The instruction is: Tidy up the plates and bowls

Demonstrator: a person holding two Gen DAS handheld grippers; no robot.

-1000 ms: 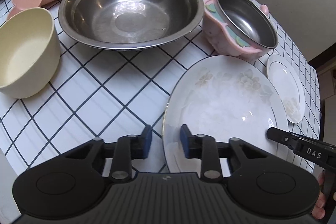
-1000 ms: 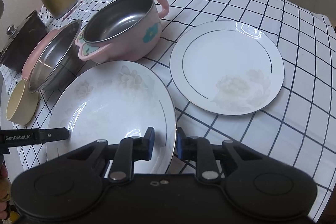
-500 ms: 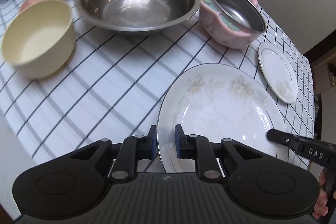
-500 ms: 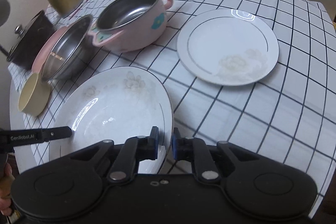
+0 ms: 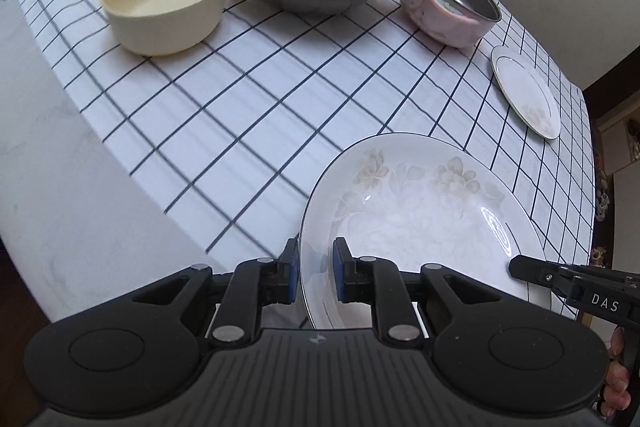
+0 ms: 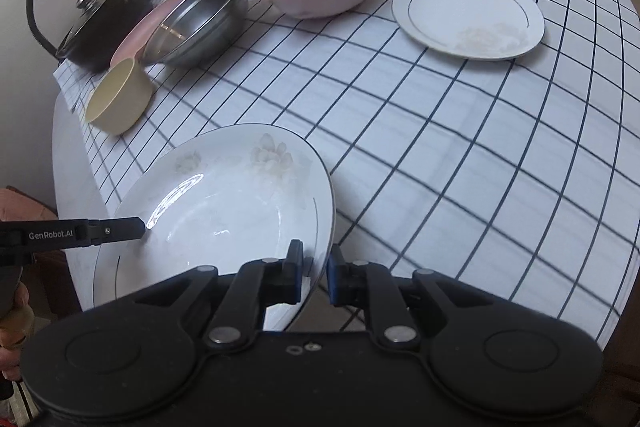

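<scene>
I have the left gripper (image 5: 314,277) and right gripper (image 6: 313,277) each clamped on opposite rims of the large floral plate (image 5: 416,227), held near the table's front edge; the small plate (image 6: 468,13) lies well beyond it, nearer my right.

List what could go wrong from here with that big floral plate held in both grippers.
1. The left gripper and right gripper pinch only the thin rim of the floral plate; it is glossy, so it might slip.
2. The plate hangs near the table edge; a drop could send it to the floor.
3. If it is bound for the small plate, landing it hard might chip both.
</scene>
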